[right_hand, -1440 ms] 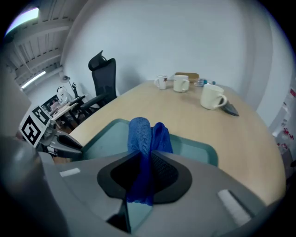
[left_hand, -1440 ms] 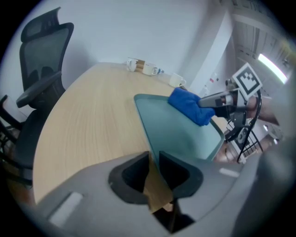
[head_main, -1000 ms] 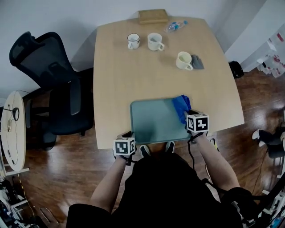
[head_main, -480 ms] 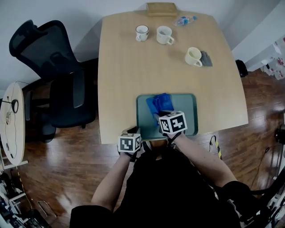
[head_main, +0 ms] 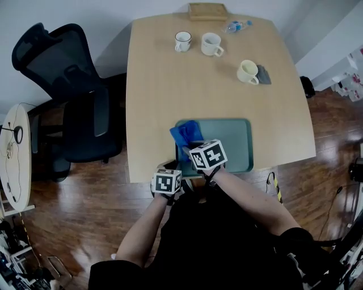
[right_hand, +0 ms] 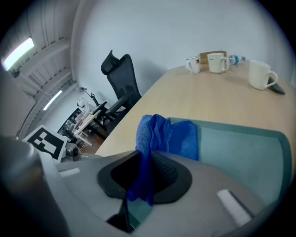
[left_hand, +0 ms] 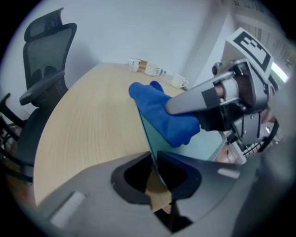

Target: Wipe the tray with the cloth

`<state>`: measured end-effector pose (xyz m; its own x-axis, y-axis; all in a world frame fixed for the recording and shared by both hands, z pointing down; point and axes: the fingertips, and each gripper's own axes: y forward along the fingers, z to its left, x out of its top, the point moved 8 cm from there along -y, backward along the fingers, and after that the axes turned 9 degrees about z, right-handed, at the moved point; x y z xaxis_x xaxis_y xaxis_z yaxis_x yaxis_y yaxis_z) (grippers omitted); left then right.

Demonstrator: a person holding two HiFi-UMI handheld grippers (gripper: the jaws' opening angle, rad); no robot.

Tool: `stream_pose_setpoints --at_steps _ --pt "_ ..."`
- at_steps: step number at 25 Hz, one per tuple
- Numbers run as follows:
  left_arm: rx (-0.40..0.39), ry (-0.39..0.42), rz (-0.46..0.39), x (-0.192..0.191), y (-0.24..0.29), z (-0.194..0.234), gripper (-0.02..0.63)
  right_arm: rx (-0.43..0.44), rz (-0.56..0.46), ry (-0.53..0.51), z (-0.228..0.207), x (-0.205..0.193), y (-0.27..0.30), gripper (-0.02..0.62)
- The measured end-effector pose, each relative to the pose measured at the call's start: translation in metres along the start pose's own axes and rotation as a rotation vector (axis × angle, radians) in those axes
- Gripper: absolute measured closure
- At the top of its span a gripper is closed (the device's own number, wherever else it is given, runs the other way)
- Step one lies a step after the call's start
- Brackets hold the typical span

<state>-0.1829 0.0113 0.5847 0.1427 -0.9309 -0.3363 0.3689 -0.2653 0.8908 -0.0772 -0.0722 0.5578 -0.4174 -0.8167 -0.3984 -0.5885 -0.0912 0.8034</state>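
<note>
- Filling most of the head view, the pale wooden surface (head_main: 170,85) carries everything, and a black office chair (head_main: 68,96) stands by its left side.
- Near the person's edge of the surface lies the teal tray (head_main: 232,139), flat and well apart from the crockery at the far end.
- The left tongs (left_hand: 155,169) have the tray's near left rim pinched in a narrow gap between the pads, and that gap is opening slightly.
- The right tongs (right_hand: 145,173) are clamped on the blue cloth (head_main: 186,134), with a fold of it hanging down between the pads.
- The rest of the cloth sits bunched on the tray's left end, spilling over the left rim.
- Two white mugs (head_main: 182,41) stand side by side at the far end.
- A third mug (head_main: 248,72) stands further right, with a small dark object (head_main: 263,74) just beside it.
- A plastic bottle (head_main: 237,25) lies on its side near a wooden box (head_main: 207,11) at the far edge.
</note>
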Motion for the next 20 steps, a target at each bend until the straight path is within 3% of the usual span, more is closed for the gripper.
stream_pose_setpoints --at_steps 8,16,20 --pt "0.038 -0.012 -0.016 -0.002 -0.001 0.000 0.561 -0.144 -0.035 0.085 -0.074 -0.047 -0.070 0.522" --pt "0.082 -0.030 -0.020 -0.002 -0.001 -0.005 0.563 -0.289 -0.106 0.278 -0.163 -0.106 -0.141 0.522" --pt "0.071 -0.040 -0.028 -0.002 0.004 -0.007 0.563 -0.325 -0.134 0.347 -0.181 -0.114 -0.156 0.523"
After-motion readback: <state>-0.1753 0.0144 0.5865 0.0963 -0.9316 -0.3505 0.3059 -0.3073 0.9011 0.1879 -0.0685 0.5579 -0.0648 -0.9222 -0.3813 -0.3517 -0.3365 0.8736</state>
